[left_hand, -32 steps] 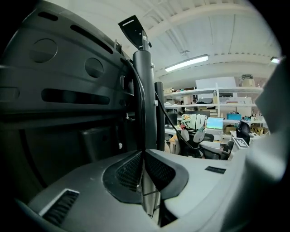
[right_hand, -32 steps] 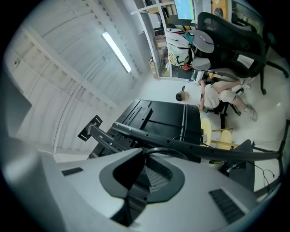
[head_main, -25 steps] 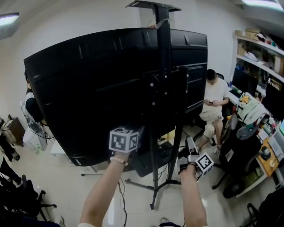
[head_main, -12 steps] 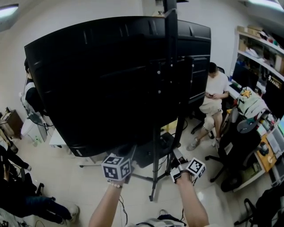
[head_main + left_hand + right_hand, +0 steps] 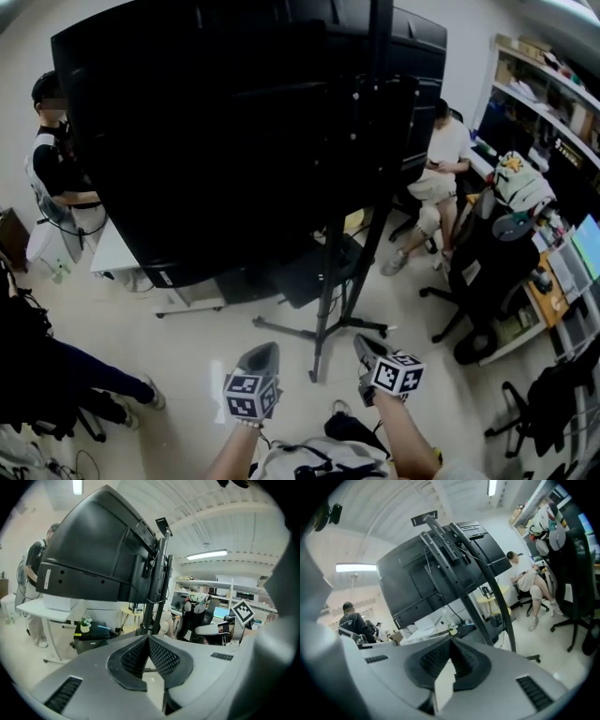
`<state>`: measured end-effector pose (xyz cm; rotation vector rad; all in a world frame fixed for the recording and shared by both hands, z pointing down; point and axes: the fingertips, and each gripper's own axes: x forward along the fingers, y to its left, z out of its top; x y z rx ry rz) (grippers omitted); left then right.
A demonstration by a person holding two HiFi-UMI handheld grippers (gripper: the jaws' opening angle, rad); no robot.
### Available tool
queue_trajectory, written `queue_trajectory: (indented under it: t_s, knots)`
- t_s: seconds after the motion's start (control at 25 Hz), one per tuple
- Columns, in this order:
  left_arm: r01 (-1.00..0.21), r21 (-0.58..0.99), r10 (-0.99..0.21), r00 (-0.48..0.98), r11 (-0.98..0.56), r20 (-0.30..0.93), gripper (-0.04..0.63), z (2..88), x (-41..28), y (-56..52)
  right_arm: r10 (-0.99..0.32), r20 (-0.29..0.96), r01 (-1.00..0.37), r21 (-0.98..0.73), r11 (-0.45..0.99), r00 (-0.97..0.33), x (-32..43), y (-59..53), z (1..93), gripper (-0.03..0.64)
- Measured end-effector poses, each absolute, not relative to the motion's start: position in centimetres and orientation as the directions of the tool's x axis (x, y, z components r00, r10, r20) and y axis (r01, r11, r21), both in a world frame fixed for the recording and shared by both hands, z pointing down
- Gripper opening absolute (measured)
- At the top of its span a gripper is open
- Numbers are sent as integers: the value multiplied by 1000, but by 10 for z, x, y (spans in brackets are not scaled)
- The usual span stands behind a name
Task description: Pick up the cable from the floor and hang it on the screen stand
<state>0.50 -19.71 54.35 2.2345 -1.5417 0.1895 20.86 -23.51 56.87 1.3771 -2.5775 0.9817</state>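
The big black screen hangs on a black tripod stand whose feet spread on the pale floor. Both grippers are held low, close to my body and short of the stand's feet. My left gripper is shut, its meshed pads touching with nothing between them. Right of it, my right gripper is shut and empty as well. A thin dark cable curves off the stand's column in the right gripper view. I cannot make out any cable on the floor.
A person in white sits to the right of the stand. Another person stands at the left by a white table. An office chair and a cluttered desk fill the right side. A dark case lies under the screen.
Both grippers dropped from in front of the screen to near my body, and their jaws closed. The head view tipped down toward the floor.
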Motion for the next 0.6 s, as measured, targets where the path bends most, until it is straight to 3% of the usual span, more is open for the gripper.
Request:
queue_trajectory:
  t_s: [0.4,0.6]
  knots:
    - [-898,295,-790,430,-326,438,2,604,-4,-130,-743,458,-863,-382,331,-488,177,-153,609,3]
    - [-885,290,-777,460,-364,429,2,602,-8,-130,-783,409,-873,-351,339,-468,166,-151,578,3]
